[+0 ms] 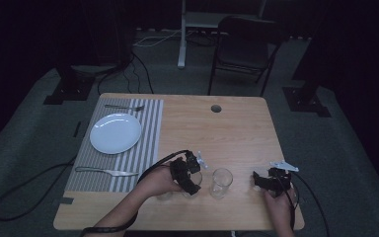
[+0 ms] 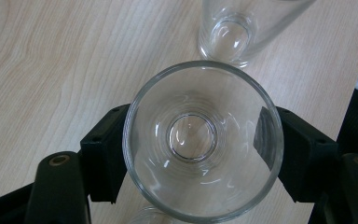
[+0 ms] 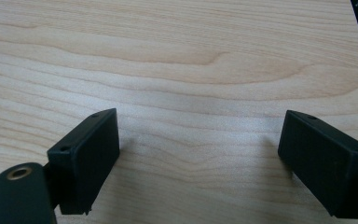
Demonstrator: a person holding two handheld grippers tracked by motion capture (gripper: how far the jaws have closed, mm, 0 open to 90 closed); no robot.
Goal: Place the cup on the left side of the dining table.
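**Place setting half laid, glass in the left gripper's jaws**

Done so far, judging from the layout: striped placemat (image 1: pixel 128 148) spread along the table's left edge, white plate (image 1: pixel 115 133) centred on it, fork (image 1: pixel 124 106) beyond the plate toward the far edge, knife (image 1: pixel 106 172) on the near side of the plate. Left to do, by the look of it: drinkware, none of it yet beside the mat.

Left gripper (image 1: pixel 190 174) near the front edge of the table (image 1: pixel 237 133), about midway along it, jaws set against opposite sides of a clear glass (image 2: pixel 203 140). Contact on both walls apparent in the left gripper view, so clamped on the glass rather than merely around it. Lifted or resting on the wood: cannot tell.

A second glass (image 1: pixel 221 182) upright just to the right of the held one, near but apart, untouched. Its base also visible at the top of the left gripper view (image 2: pixel 233 37). A rounded rim of what may be a 3rd glass at the bottom edge of that view, too cropped to confirm.

Right gripper (image 1: pixel 272 180) toward the front right corner, jaws spread wide over bare wood, gripping nothing.

Contents: both glasses empty and dry-looking, bases plainly seen through the clear walls. Plate bare, no food.
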